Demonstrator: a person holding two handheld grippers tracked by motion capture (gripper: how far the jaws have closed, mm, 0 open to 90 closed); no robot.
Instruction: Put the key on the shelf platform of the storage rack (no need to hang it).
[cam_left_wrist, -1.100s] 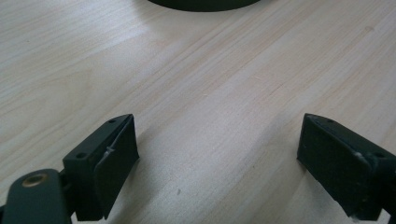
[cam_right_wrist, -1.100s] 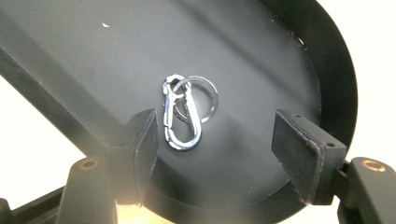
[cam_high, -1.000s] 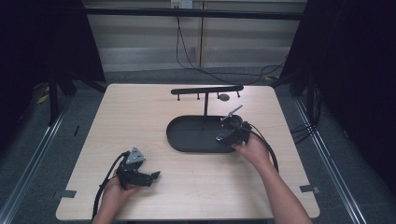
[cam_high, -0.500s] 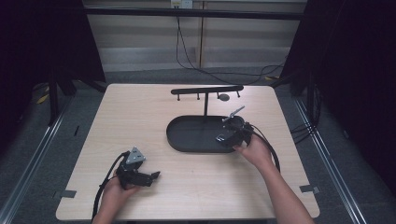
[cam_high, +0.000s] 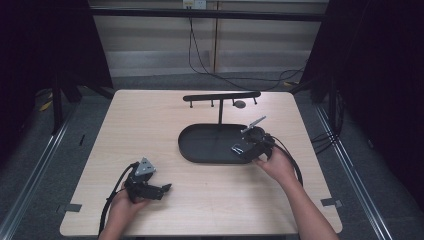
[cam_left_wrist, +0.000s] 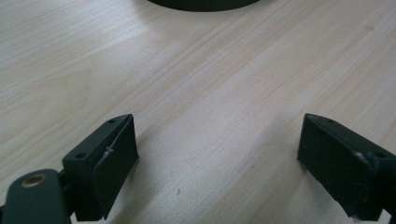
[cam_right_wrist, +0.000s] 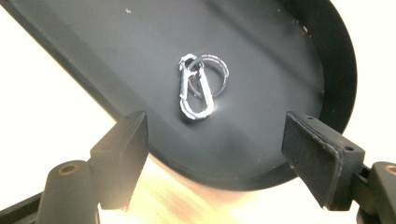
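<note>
Almost nothing has moved: the right tool (cam_high: 248, 145) still hangs, jaws wide open, over the black oval metal tray (cam_right_wrist: 322, 51) near the table's right edge. The small silver clip with ring (cam_right_wrist: 200, 88) lies inside, not yet grabbed. The left tool (cam_high: 159, 189) rests open near the front edge.

One worktop (cam_high: 150, 130) carries one black oval tray (cam_high: 200, 145), and one T-shaped stand (cam_high: 220, 97) with four short pegs under its bar rises at the tray's far edge. In the tray lies one silver carabiner (cam_right_wrist: 194, 95) joined to one key ring (cam_right_wrist: 215, 70). Two tongs are present, one left (cam_high: 165, 188) and one right (cam_high: 239, 148).
</note>
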